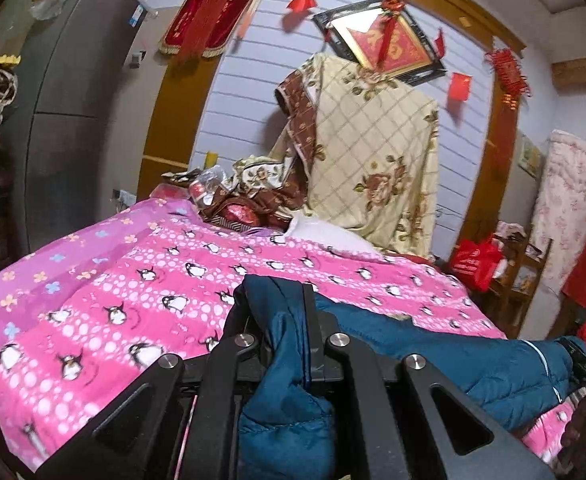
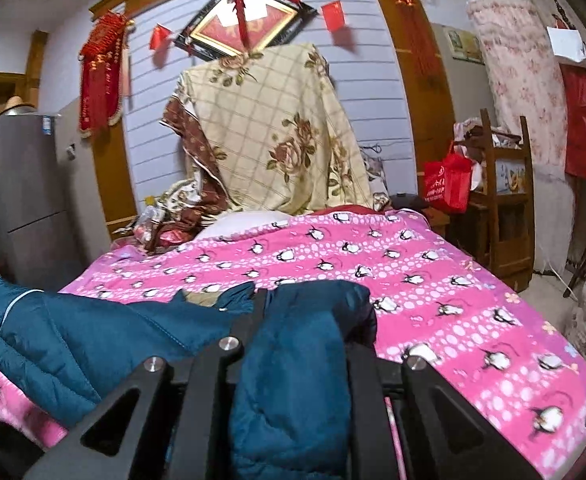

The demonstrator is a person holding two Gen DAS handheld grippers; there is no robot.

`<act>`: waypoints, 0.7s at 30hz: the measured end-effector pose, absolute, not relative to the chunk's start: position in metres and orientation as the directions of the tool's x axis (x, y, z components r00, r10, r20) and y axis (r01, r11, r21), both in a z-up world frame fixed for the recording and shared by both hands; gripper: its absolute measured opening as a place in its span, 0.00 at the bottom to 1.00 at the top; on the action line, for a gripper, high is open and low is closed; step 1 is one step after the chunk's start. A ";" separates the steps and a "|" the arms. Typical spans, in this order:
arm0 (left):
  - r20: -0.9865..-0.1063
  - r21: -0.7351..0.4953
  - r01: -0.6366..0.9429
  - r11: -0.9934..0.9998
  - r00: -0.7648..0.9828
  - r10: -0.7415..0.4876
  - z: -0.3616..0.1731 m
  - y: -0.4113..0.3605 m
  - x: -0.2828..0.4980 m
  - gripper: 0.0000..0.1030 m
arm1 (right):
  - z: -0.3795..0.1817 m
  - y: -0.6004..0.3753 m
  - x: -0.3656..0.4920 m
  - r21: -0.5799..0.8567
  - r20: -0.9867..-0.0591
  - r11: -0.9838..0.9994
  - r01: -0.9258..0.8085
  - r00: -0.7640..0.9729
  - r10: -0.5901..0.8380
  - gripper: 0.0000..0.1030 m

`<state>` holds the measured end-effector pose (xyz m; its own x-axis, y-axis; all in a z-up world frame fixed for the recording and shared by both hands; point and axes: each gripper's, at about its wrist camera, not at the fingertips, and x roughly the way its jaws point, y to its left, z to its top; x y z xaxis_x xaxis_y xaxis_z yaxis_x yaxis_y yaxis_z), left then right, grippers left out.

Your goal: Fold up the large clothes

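i have one teal-blue quilted puffer jacket (image 1: 473,360) stretched between my two tools, above the pink penguin-print bedspread (image 1: 133,280) that covers the bed. my left gripper (image 1: 285,312) is clenched on a bunched edge of the jacket: the padded cloth comes up between the two black fingers and spills back over the frame toward the camera, and from there the rest runs off to the right of that view. my right gripper (image 2: 293,308) is likewise clamped on the jacket (image 2: 93,344); a thick fold is pinched between its fingers and hides the right one almost wholly, while the body of the garment trails left in that view, a pale piping line showing near its far end. the stretch between the two grips sags toward the bedspread (image 2: 473,320); i cannot tell whether it touches.

by count: one jacket, two grippers, one bedspread. at the head of the bed one cream floral quilted blanket (image 1: 373,152) hangs upright over something. one red shopping bag (image 2: 447,182) hangs beside a wooden rack (image 2: 509,200) at the bed's far side. one grey refrigerator (image 1: 73,120) stands on the other side.
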<state>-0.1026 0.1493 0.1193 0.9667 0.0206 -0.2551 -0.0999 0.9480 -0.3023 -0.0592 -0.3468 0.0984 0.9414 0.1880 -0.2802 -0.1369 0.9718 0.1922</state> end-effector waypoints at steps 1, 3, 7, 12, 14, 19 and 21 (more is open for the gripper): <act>-0.259 -0.304 -0.109 0.946 0.966 0.028 0.119 0.150 -0.090 0.00 | 0.097 -0.346 -0.045 0.197 -0.284 0.971 -0.132 0.941 0.185 0.12; -0.269 -0.315 -0.128 0.940 0.962 0.041 0.116 0.152 -0.064 0.00 | 0.095 -0.346 -0.023 0.214 -0.287 0.969 -0.125 0.940 0.185 0.12; -0.305 -0.327 -0.176 0.929 0.950 0.072 0.104 0.151 -0.017 0.00 | 0.085 -0.346 0.035 0.249 -0.309 0.963 -0.108 0.933 0.184 0.12; -0.373 -0.321 -0.241 0.916 0.921 0.111 0.074 0.145 0.031 0.00 | 0.062 -0.342 0.089 0.252 -0.358 0.964 -0.082 0.918 0.172 0.12; -0.404 -0.321 -0.255 0.912 0.908 0.112 0.058 0.146 0.048 0.00 | 0.046 -0.342 0.106 0.256 -0.370 0.963 -0.079 0.913 0.174 0.12; -0.499 -0.317 -0.291 0.903 0.861 0.102 0.022 0.146 0.085 0.00 | 0.017 -0.343 0.132 0.270 -0.412 0.961 -0.067 0.893 0.178 0.13; -0.538 -0.301 -0.302 0.905 0.837 0.101 0.009 0.144 0.098 0.01 | 0.008 -0.340 0.143 0.257 -0.438 0.965 -0.060 0.883 0.171 0.13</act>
